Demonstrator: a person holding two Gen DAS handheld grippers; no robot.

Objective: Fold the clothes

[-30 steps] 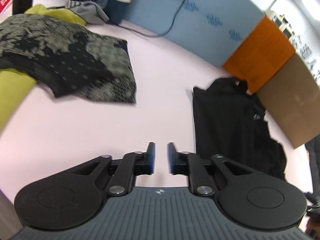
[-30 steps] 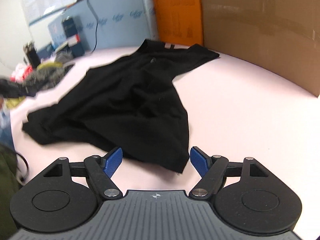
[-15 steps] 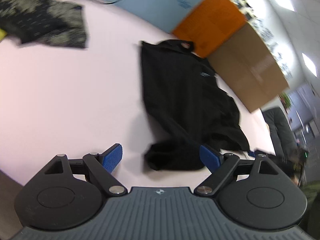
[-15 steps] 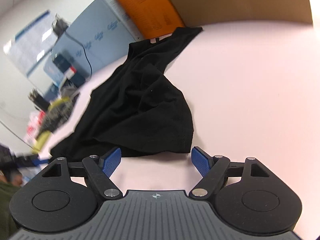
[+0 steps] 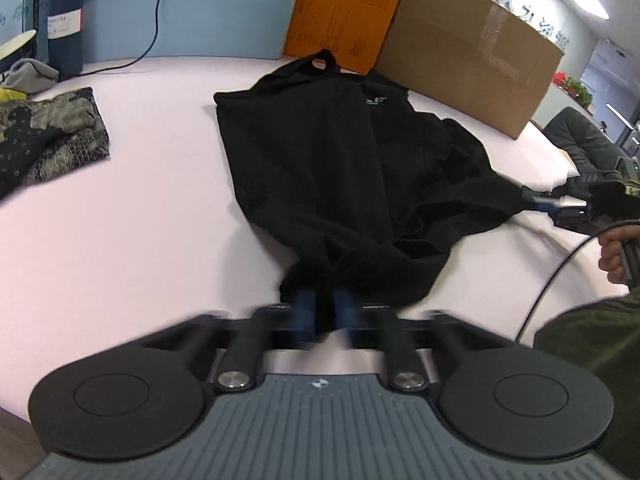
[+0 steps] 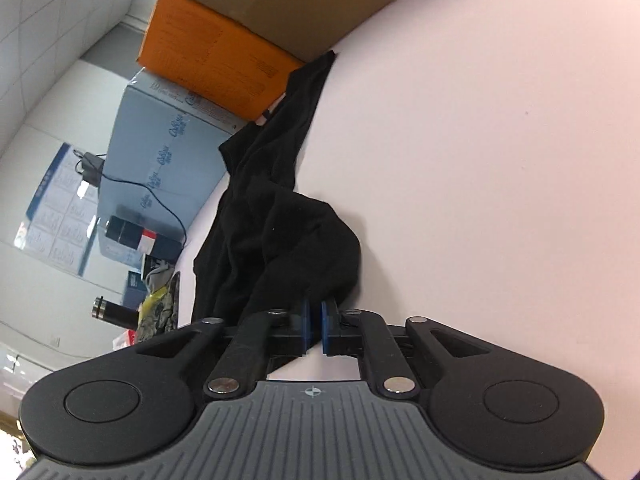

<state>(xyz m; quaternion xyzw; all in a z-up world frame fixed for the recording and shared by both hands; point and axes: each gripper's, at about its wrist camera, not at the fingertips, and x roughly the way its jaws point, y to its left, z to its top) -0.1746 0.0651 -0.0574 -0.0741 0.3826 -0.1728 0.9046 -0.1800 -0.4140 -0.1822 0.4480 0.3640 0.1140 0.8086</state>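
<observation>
A black garment (image 5: 320, 152) lies crumpled on the pink table (image 5: 140, 240), its neck toward the boxes at the back. My left gripper (image 5: 324, 308) is at the garment's near left hem corner; its jaws are closing, with a fold of black cloth pinched between the blurred blue pads. In the right wrist view the same garment (image 6: 280, 240) runs away from my right gripper (image 6: 315, 320), which is rolled to one side. Its jaws are closing too, and the pads grip the cloth's near edge. The right gripper (image 5: 536, 200) also shows in the left wrist view, holding the other hem corner.
A patterned dark garment (image 5: 48, 136) lies at the table's left. A blue box (image 5: 180, 8), an orange box (image 5: 340, 12) and a cardboard box (image 5: 472, 60) line the back edge. A black cable (image 5: 154, 20) hangs over the blue box. A person's hand (image 5: 612, 256) is at the right.
Both grippers moved in to the black garment's hem, and their jaws went from wide open to pinched on the cloth. The right gripper rolled strongly.
</observation>
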